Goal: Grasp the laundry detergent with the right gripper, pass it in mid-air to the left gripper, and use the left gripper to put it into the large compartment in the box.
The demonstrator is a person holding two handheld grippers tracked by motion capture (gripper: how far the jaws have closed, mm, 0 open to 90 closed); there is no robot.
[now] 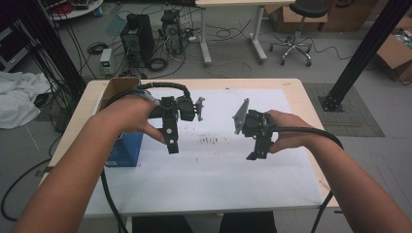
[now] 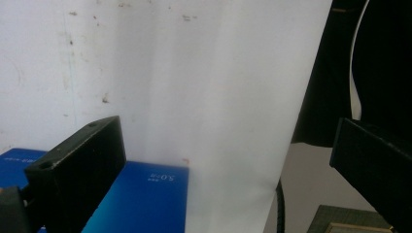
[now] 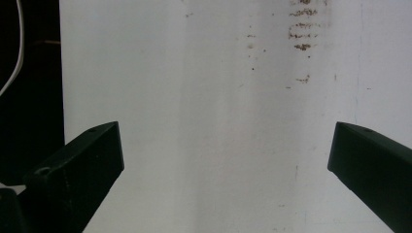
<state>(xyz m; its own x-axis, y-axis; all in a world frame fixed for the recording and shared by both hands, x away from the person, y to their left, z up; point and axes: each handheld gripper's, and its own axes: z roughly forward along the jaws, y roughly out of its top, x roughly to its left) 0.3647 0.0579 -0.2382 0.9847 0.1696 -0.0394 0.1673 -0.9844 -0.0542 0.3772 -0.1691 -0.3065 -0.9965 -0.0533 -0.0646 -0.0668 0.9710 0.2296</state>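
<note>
While both grippers hang above the white sheet (image 1: pixel 209 165) with nothing between their jaws, the nearest thing to either is the blue box (image 1: pixel 125 149) at the sheet's left edge, just under the person's left hand (image 1: pixel 138 119); in the left gripper view that box (image 2: pixel 141 199) lies below and between the 2 jaws, close to the left one. The left gripper (image 1: pixel 171 148) stands wide open, its jaws spread to both sides of its own view; the right gripper (image 1: pixel 256 154) is likewise spread wide, over bare sheet marked by a few brown specks (image 3: pixel 301 36).

Several things could go amiss, as I judge it; if the left gripper goes down on the box as it is aimed now, 1 jaw may land on the lid instead of beside a wall, pushing the box rather than gripping it; the box sits at the table's left side, next to an open cardboard carton (image 1: pixel 119 87), so a shove could slide it toward the edge or against the carton. The sheet is loose paper or film, I think, and a dragging jaw tip could wrinkle or pull it; the cable (image 1: pixel 160 87) looping over the left hand may snag the carton rim; the right gripper's cable (image 1: pixel 311 131) may catch the table corner.
</note>
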